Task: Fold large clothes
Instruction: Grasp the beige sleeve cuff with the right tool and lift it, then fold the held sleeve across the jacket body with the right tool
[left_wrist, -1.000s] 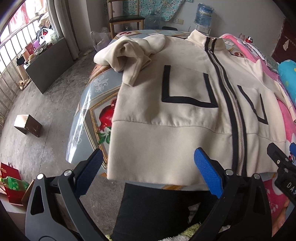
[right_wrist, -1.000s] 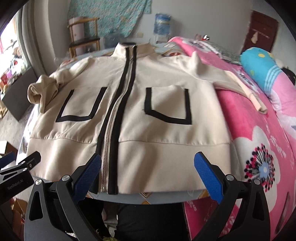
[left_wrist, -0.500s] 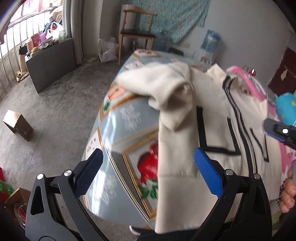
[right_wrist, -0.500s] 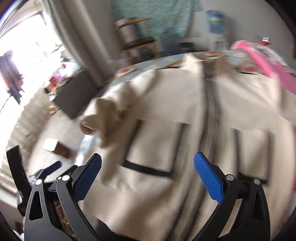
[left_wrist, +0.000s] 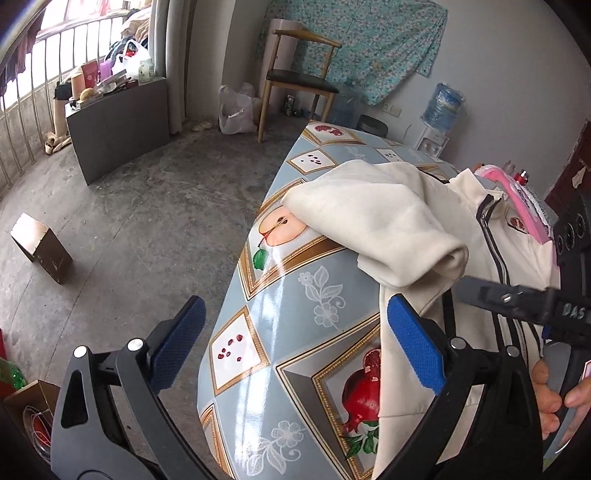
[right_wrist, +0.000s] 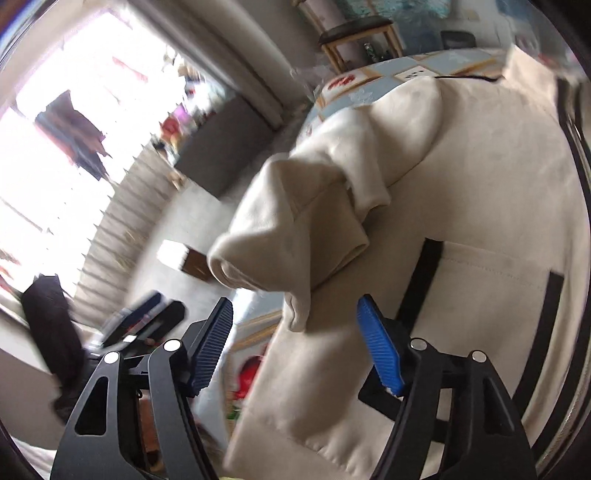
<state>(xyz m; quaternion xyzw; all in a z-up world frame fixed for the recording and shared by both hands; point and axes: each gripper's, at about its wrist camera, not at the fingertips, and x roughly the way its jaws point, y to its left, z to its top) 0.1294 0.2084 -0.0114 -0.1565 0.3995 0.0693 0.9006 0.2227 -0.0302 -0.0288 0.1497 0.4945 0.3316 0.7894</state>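
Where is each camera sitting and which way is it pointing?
Left wrist: on the open left gripper, facing the table edge, floor and chair; the right gripper and a hand show.
Right wrist: on the open right gripper, facing the bunched sleeve, blurred.
Shared: the cream jacket and table.

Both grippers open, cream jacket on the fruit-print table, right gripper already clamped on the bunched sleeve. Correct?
Not quite. The right gripper is open and grips nothing: in the right wrist view the bunched sleeve lies ahead of its fingers. The rest holds: left gripper open, cream jacket on the fruit-print table.
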